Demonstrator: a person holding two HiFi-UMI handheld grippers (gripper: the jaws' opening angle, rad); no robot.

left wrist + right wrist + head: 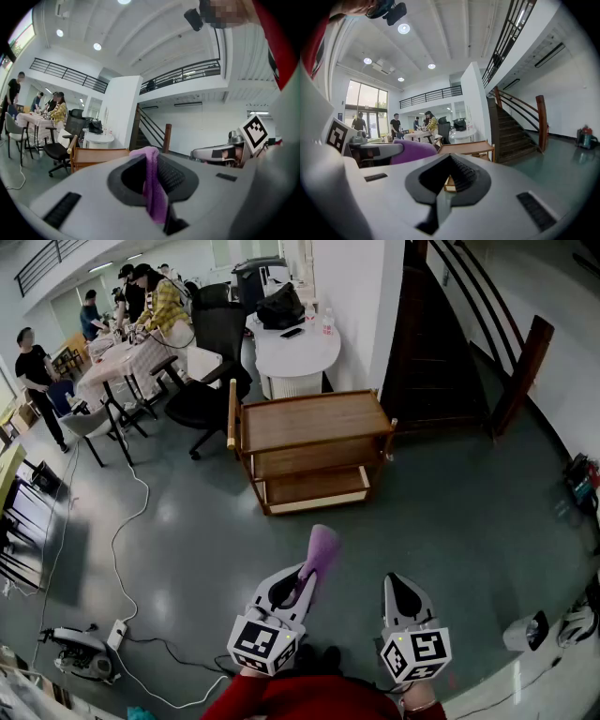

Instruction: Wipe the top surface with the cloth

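Closest to me, at the bottom of the head view, are a red sleeve (309, 701) and my two grey grippers with their black-and-white marker cubes. The left gripper (312, 570) has its fingers (172, 177) squeezed shut on the small soft purple cloth (323, 547). A tuft of it sticks out past the tips, and the rest hangs down between the ridged pads. The right gripper (401, 581) holds nothing. Its fingers (465, 174) are a little apart, and I can see floor and wood through the gap.

I think the cloth is very light and floppy. It will not break, and the ridged pads should keep it from slipping. But it may bunch up into a lump when I push it along. A pinch on a thick fold, with a good bit left loose past the tips, seems the best hold. Then the loose part can lie flat on the wood.

Well ahead of both grippers, on the grey-green floor (450, 521), stands the brown wooden cart with three levels (314, 420). Its top is the surface to wipe, so I think I must get much closer first. I see nothing lying on the top or on the two lower shelves, though those are partly in shadow. Just behind the cart is a round white table (298, 357) with a black bag (281, 307) on it.
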